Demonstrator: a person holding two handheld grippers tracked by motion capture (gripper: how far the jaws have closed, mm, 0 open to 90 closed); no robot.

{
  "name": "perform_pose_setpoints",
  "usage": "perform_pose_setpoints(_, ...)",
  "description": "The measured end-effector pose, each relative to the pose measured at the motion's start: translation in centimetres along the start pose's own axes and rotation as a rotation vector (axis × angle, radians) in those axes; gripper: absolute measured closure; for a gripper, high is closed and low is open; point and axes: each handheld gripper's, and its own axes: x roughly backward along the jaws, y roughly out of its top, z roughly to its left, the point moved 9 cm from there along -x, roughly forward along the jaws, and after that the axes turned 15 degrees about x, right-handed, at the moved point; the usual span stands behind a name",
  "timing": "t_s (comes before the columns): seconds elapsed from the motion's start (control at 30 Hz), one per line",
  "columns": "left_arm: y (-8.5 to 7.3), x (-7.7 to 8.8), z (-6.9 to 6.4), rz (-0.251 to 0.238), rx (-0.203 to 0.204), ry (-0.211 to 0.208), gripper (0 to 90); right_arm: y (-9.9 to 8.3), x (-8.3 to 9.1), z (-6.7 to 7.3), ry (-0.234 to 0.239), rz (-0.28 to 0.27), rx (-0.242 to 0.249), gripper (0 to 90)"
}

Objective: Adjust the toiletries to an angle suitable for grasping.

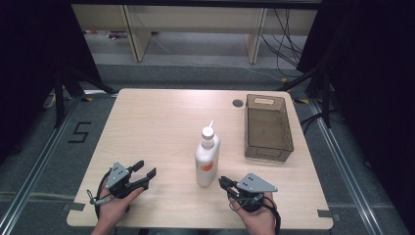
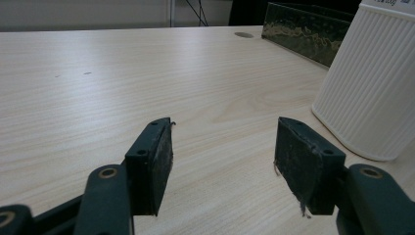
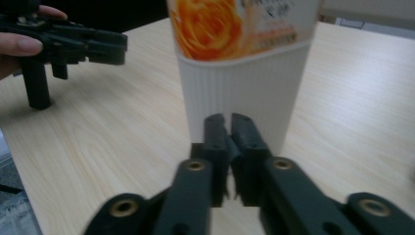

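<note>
Two tongs rest low on the pale wooden surface (image 1: 161, 122), one in each hand at the bottom of the high view. Left tongs (image 1: 145, 175), lower left, stand with jaws wide apart and nothing between them. Right tongs (image 1: 223, 182), lower centre-right, have their jaws pressed together, empty, tips just beside the white bottle (image 1: 207, 156). That bottle stands upright at centre frame; a brown basket (image 1: 268, 147) sits to its right, near the surface's right edge.

Even soft light, blurred foreground.
</note>
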Motion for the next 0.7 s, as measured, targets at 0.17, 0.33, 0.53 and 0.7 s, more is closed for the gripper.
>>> perform_pose_setpoints(0.17,0.0,0.0,-0.1,-0.01,0.004,-0.014,38.9,1.4,-0.5,0.7,-0.004,0.007,-0.01,90.0)
perform_pose_setpoints(0.33,0.0,0.0,-0.1,-0.005,0.006,-0.017,39.0,2.6,-1.8,1.2,-0.005,-0.014,0.011,90.0)
perform_pose_setpoints(0.53,0.0,0.0,-0.1,-0.006,0.005,-0.018,39.0,3.2,-2.8,1.5,-0.009,-0.032,0.037,90.0)
perform_pose_setpoints(0.7,0.0,0.0,-0.1,-0.006,0.005,-0.018,39.0,3.5,-3.1,1.7,-0.007,-0.027,0.035,90.0)
